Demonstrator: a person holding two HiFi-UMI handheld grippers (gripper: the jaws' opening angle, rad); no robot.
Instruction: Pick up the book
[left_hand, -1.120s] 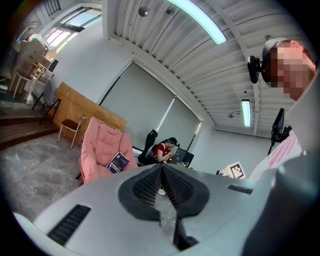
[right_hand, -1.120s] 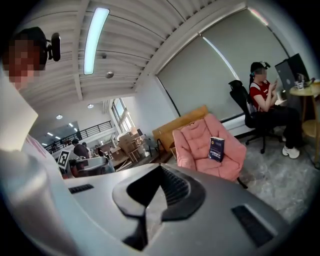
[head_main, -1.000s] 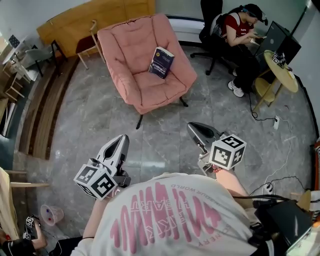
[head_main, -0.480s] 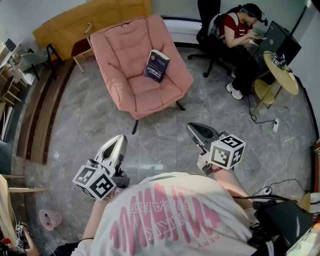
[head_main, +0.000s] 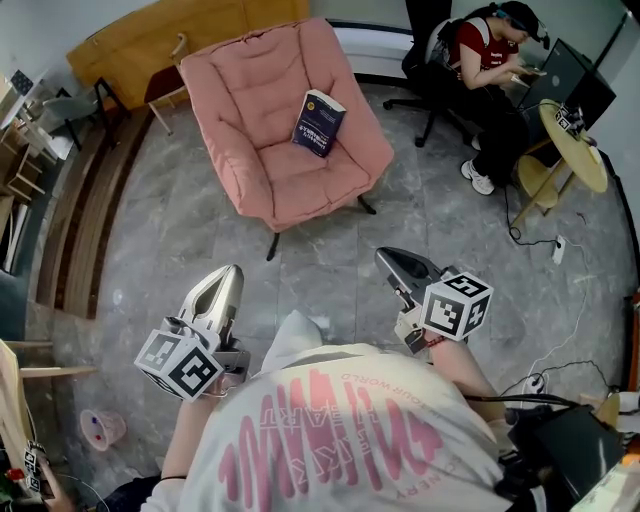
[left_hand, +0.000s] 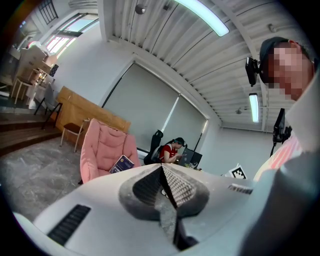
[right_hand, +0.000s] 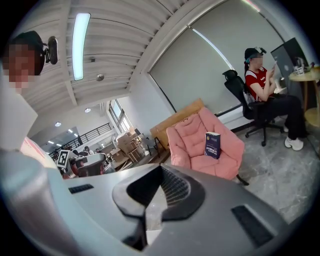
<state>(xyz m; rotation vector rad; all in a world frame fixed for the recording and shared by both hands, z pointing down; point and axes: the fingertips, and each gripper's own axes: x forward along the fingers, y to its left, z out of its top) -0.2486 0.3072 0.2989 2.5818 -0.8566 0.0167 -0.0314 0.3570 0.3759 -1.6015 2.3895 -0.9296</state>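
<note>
We hold the left gripper and right gripper closed and empty, grey floor between them and the book propped on the pink armchair, a seated person beyond.

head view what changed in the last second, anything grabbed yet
The left hand-held gripper drifted slightly toward the left of the picture. Nothing was taken hold of or let go. Unchanged: the right hand-held gripper sits about where it was, both are shut and empty, and the book leans untouched on the pink armchair, well ahead of both.
</note>
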